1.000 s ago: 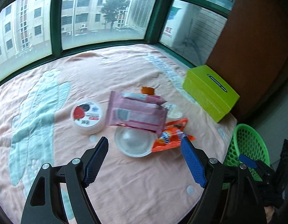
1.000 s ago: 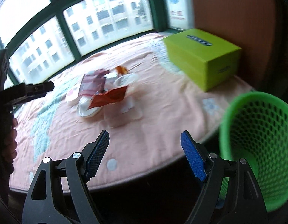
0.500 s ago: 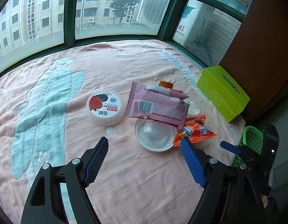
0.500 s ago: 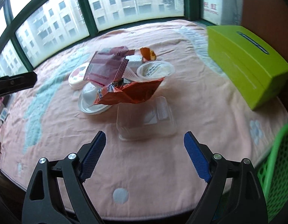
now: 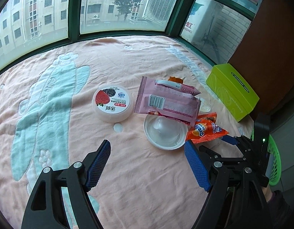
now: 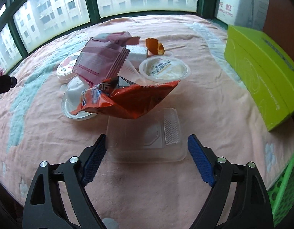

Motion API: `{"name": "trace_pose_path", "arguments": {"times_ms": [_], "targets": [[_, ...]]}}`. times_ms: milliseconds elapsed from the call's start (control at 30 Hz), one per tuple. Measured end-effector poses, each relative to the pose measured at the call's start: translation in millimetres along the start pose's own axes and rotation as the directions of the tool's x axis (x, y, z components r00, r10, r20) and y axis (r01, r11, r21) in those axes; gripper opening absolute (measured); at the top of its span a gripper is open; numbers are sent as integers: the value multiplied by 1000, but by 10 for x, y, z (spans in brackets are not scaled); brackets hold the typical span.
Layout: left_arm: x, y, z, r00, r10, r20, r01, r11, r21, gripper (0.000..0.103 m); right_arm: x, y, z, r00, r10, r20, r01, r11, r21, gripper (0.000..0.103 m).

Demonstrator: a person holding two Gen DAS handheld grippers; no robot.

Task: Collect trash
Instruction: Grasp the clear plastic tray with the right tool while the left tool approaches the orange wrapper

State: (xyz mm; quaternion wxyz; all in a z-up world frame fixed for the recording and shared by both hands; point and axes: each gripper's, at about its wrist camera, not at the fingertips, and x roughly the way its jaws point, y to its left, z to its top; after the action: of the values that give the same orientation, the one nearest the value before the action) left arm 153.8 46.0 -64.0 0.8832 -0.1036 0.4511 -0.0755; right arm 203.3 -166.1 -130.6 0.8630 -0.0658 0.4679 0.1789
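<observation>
In the left wrist view, the tub [image 5: 112, 103] lay at frame centre on the blanket [image 5: 147, 181]. The wrapper [image 5: 166, 101] lay to its right, overlapping the upper edge of the bowl [image 5: 164, 133]. The packet [image 5: 206, 128] touched the bowl's right side. The box [image 5: 232, 91] stood at the right edge, the basket [image 5: 274, 164] below it. In the right wrist view, the tray [image 6: 147, 137] lay at lower centre, partly under the packet [image 6: 127, 101]. The cup [image 6: 164, 69] lay above them, the peel [image 6: 154, 46] behind it.
</observation>
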Motion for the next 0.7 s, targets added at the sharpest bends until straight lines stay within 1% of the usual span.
{"name": "trace_pose_path", "arguments": {"times_ms": [267, 367, 500, 700], "targets": [[72, -153, -59, 1000, -23, -18, 23, 999, 42, 77, -249, -77, -121, 1000, 8, 12, -8, 999, 41, 81], [103, -252, -92, 999, -36, -28, 38, 997, 67, 77, -405, -123, -214, 1000, -5, 18, 4, 999, 54, 81], [142, -395, -125, 997, -64, -41, 67, 994, 85, 77, -604, -208, -336, 999, -21, 32, 18, 997, 82, 81], [282, -721, -184, 990, -116, -84, 125, 985, 120, 76, -942, -367, -515, 997, -43, 68, 33, 989, 142, 81]]}}
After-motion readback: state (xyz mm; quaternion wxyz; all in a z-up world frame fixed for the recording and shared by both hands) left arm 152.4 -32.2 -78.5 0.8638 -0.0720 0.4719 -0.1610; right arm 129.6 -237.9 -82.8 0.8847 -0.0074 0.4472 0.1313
